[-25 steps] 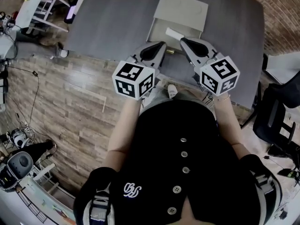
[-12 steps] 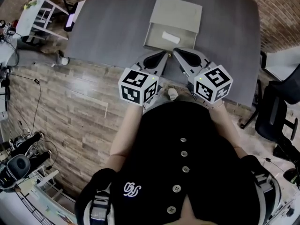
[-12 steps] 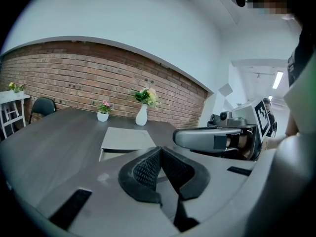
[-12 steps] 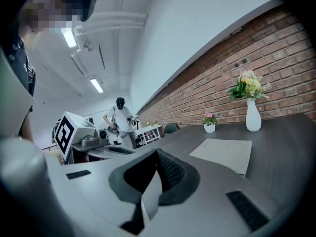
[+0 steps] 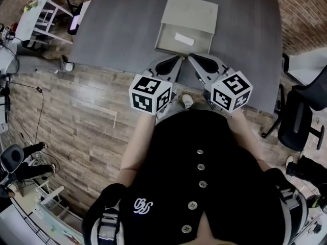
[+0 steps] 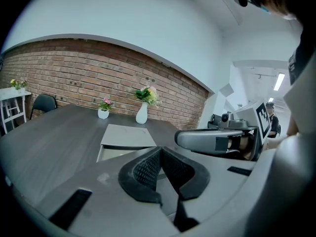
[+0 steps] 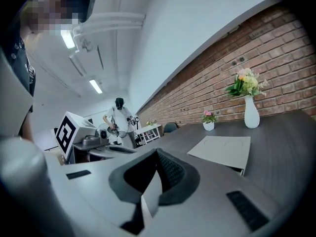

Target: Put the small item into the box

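You are holding both grippers side by side over the near edge of the grey table (image 5: 122,24), close to your body, with their tips angling in toward each other. The left gripper (image 5: 172,62) is clenched on nothing: in the left gripper view (image 6: 160,156) its two ribbed black pads are pressing together at the tip, with no object between them. The right gripper (image 5: 196,61) is showing the same in the right gripper view (image 7: 157,158), its pads meeting and gripping nothing. The small item (image 5: 184,39), a white oblong piece, is lying inside the box (image 5: 159,38), on the floor of the open tray and apart from both grippers. The box is sitting on the table just beyond the gripper tips, and its flat lid (image 5: 190,13) is lying open on the far side of the tray. From the left gripper view you are looking across the box (image 6: 126,136) toward a brick wall (image 6: 74,68), where a white vase (image 6: 142,114) with flowers and a small flower pot (image 6: 103,114) are standing at the far end of the table. The right gripper (image 6: 212,141) is showing at the right of that view. A dark chair (image 5: 299,121) is standing beside the table on your right.
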A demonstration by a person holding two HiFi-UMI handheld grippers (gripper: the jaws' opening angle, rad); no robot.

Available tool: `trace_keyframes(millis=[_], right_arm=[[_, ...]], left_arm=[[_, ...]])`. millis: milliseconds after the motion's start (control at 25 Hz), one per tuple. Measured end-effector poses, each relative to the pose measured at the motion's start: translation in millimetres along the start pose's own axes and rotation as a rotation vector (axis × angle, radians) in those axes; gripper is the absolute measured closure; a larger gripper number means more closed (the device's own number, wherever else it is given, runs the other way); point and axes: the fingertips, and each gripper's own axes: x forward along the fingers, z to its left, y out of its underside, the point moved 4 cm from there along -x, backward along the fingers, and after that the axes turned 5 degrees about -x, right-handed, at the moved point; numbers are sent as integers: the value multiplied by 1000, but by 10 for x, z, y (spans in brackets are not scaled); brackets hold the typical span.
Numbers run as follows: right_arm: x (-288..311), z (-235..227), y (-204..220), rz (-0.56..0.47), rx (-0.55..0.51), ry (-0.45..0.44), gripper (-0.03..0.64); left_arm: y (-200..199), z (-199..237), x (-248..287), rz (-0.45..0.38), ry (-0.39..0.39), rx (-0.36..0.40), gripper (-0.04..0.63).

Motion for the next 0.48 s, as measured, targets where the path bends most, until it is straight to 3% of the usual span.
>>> trace_keyframes(millis=[480], right_arm=[[-5, 91, 32, 27, -21, -17, 617]], left_arm=[[58, -22, -33, 2, 3, -17, 581]])
